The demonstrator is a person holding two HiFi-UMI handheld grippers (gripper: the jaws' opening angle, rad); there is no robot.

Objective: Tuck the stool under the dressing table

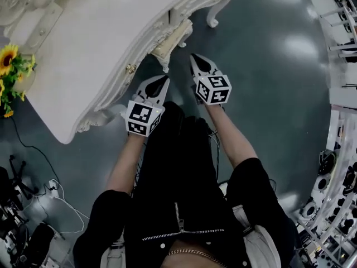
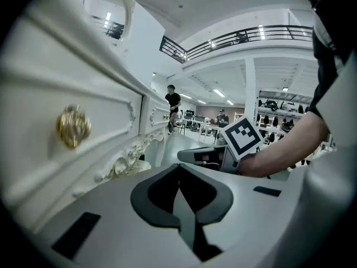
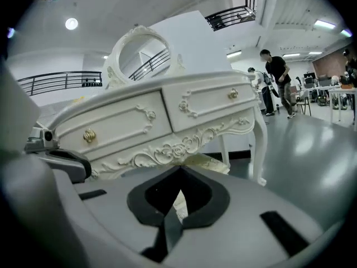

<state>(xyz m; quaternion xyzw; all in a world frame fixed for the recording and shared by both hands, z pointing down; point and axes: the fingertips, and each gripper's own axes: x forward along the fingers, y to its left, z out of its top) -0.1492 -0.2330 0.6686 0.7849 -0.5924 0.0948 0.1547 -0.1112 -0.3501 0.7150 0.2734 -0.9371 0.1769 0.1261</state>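
The white carved dressing table [image 1: 89,49] fills the upper left of the head view. A cream stool cushion [image 1: 174,38] shows under its front edge; in the right gripper view the stool [image 3: 207,162] sits beneath the carved apron between the legs. My left gripper [image 1: 163,80] hangs just in front of the table edge, jaws shut and empty. My right gripper [image 1: 195,58] points at the stool's side, shut with nothing in it. In its own view the left gripper [image 2: 179,167] is beside a drawer with a gold knob [image 2: 72,126]. The right gripper [image 3: 179,171] faces the drawers.
Sunflowers [image 1: 8,66] stand at the table's left end. Cables [image 1: 33,194] lie on the grey floor at lower left. Racks of gear [image 1: 340,172] line the right side. A table leg [image 1: 213,19] stands beyond the stool. People [image 3: 276,77] walk far behind.
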